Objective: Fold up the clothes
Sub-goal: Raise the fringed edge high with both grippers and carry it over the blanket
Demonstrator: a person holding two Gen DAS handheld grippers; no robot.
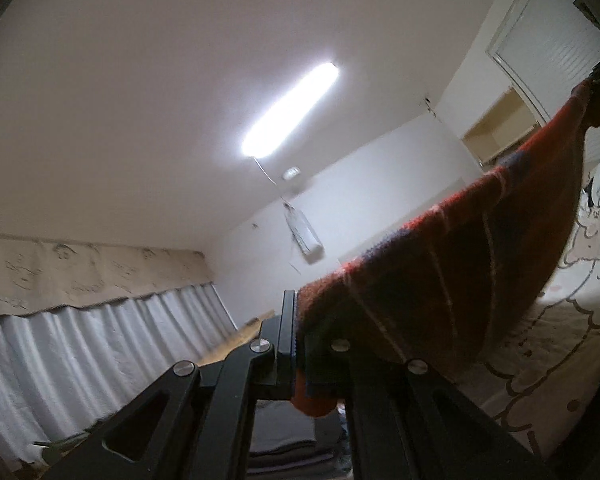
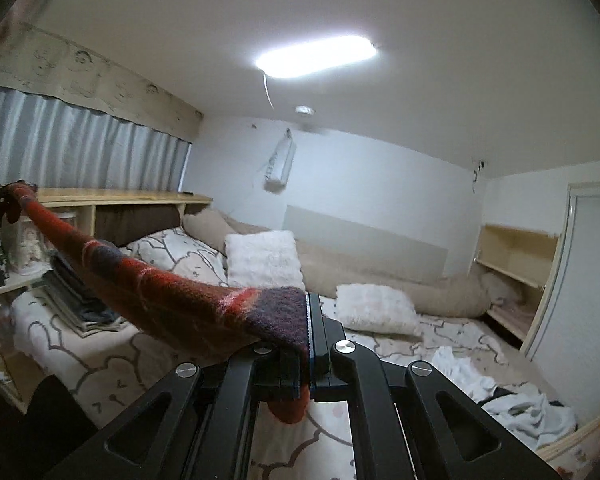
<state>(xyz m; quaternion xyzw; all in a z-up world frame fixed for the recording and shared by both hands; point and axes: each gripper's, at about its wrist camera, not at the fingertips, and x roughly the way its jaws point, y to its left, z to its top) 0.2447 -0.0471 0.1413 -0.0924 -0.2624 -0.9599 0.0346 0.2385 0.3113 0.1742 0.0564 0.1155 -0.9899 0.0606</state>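
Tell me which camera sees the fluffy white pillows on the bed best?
The right wrist view. It shows two fluffy white pillows lying in the open on the bed, past the red plaid garment that the right gripper clamps. The left wrist view shows none of them; it points mostly at the ceiling and curtains.

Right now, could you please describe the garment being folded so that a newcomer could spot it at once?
Above the bed with its cartoon-print cover, the plaid garment hangs stretched between the left gripper and right gripper, each clamped on one end. Unlike the pale crumpled clothes and folded grey stack lying below, it is fuzzy red-and-navy and held in the air.
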